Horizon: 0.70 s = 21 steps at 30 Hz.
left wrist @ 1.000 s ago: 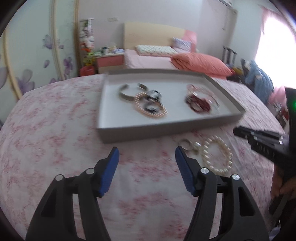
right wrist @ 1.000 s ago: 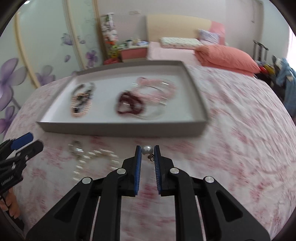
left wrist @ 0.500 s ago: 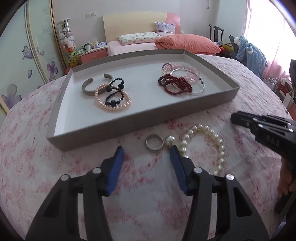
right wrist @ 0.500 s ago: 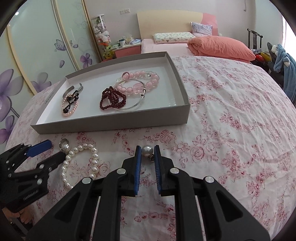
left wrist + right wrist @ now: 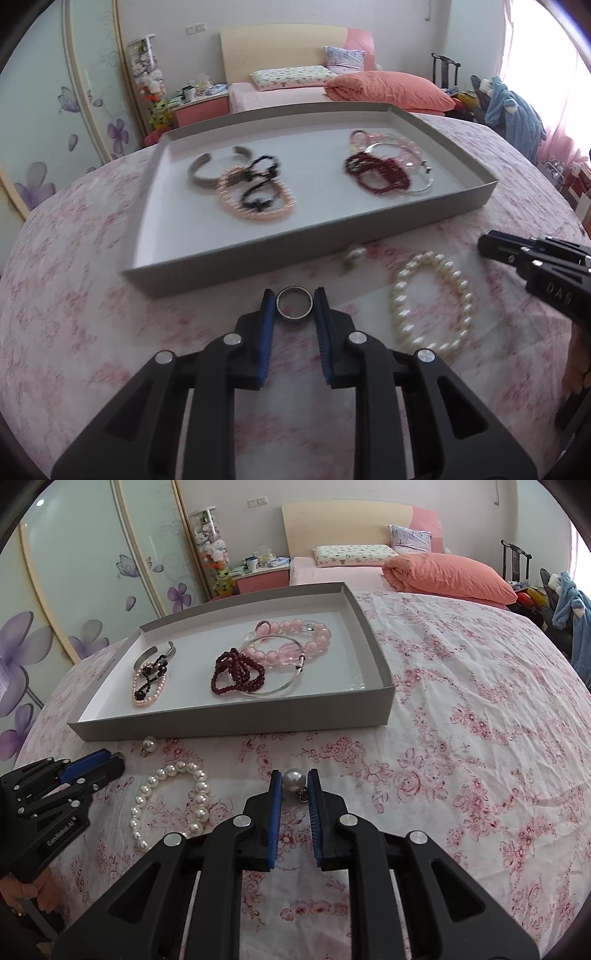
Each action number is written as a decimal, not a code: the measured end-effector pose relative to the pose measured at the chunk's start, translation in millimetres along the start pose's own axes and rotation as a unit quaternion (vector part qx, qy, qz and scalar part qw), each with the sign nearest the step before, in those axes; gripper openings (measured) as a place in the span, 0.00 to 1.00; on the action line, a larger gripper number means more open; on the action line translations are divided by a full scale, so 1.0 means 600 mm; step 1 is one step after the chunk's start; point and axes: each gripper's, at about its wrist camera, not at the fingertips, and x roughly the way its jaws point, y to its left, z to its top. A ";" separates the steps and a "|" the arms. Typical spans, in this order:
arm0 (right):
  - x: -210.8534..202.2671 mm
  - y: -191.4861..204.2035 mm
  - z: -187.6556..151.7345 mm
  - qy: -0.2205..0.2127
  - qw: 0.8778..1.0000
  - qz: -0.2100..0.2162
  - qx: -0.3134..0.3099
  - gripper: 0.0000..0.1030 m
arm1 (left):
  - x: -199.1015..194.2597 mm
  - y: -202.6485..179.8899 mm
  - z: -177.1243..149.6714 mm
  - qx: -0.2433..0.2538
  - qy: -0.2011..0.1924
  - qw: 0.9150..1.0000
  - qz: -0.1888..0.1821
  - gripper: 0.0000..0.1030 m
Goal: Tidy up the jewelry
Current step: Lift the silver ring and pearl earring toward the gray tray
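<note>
My left tongs have just been closing, and their blue pads now sit on either side of the silver ring on the flowered bedspread, just in front of the grey tray — the pads look to be touching the ring's edges. My right tongs are pinched on a pearl earring, the bead held between the blue pads near their tips with its little metal fitting hanging at the lower right. A second pearl earring lies loose on the cloth just in front of the tray's near wall, and the white pearl bracelet lies between my two tongs, close to the left ones. Inside the tray, on its left side, a silver cuff, a pale pink pearl strand and a black bead strand overlap; towards the right a dark red bead strand, a thin silver bangle and a pink bead bracelet are piled together — all touching.
</note>
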 end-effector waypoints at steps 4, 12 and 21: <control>0.001 0.004 -0.001 0.000 1.000 -0.004 -0.007 0.15 | -0.009 0.020 -0.010 -0.011 0.001 1.000 0.011 0.29; 0.002 0.004 -0.002 0.001 1.000 -0.008 -0.010 0.15 | -0.011 0.019 -0.011 -0.009 0.001 1.000 0.014 0.30; 0.002 0.004 -0.003 0.001 1.000 -0.010 -0.012 0.15 | -0.010 0.014 -0.011 -0.009 0.001 1.000 0.016 0.22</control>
